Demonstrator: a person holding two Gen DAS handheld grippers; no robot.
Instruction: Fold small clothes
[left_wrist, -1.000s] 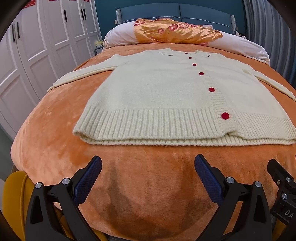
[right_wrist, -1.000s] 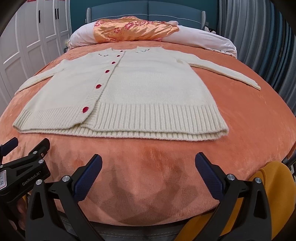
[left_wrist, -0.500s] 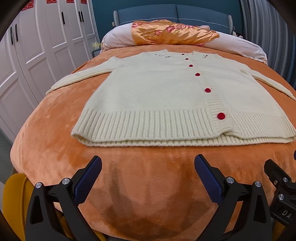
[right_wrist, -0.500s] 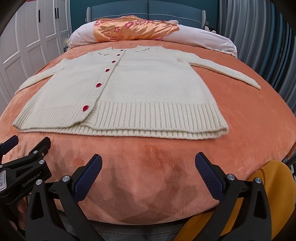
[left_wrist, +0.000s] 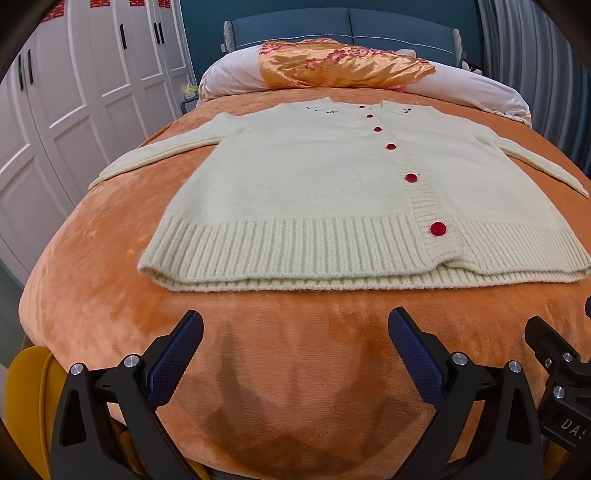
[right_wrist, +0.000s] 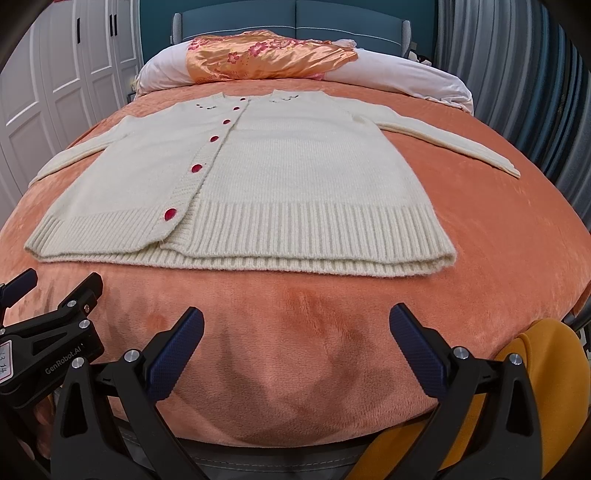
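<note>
A cream knit cardigan (left_wrist: 314, 192) with red buttons (left_wrist: 438, 228) lies flat and buttoned across the middle of the frame on an orange plush blanket (left_wrist: 288, 369), sleeves spread toward the left and right edges. Its ribbed hem (right_wrist: 295, 236) faces the cameras, above and clear of both grippers. The left gripper (left_wrist: 295, 339) sits at the bottom of its frame, jaws spread wide over bare blanket, touching nothing. The right gripper (right_wrist: 296, 334) is likewise wide apart and empty. A white pillow (right_wrist: 406, 79) with what looks like an orange satin cover (right_wrist: 266, 55) lies along the top.
</note>
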